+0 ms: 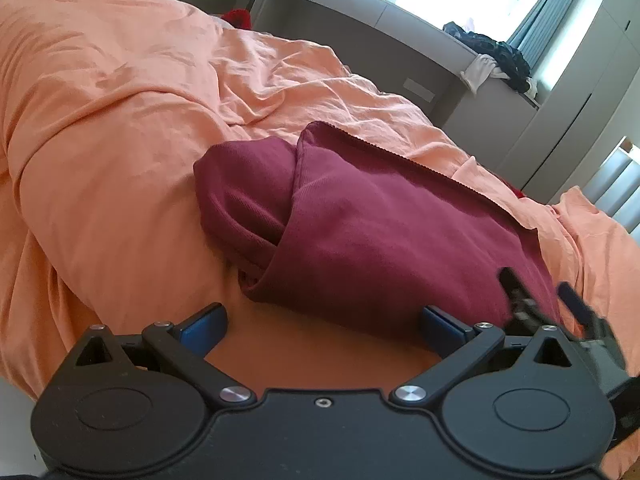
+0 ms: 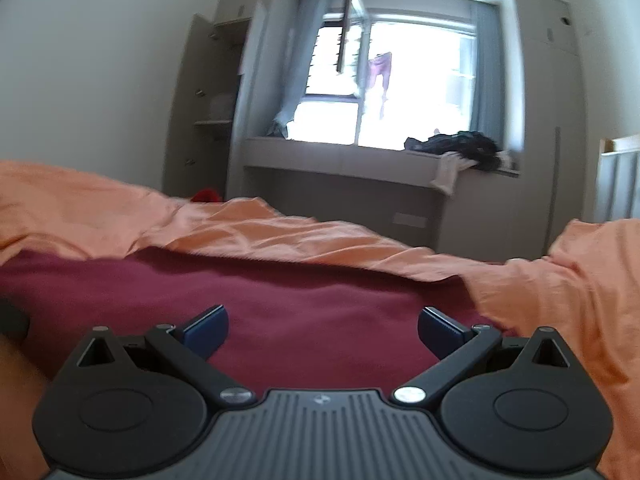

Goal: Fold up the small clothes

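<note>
Writing: none readable; a small emblem on the right tongs' grey body, too small to make out.
Garment: maroon cloth [image 1: 360, 232], partly folded, one flap laid over a bunched part, lying on the orange bedcover [image 1: 120, 120].
Left tongs [image 1: 323, 330]: spread wide, holding nothing, over bedcover at the garment's near edge.
Right tongs [image 2: 322, 330]: spread wide, holding nothing, low over the maroon cloth; blurred in the left view.
Window ledge [image 2: 340, 156]: dark clothes pile [image 2: 460, 146] on it, a pale piece hanging off.
Cupboard [image 2: 212, 92]: open shelves, contents unclear.
</note>
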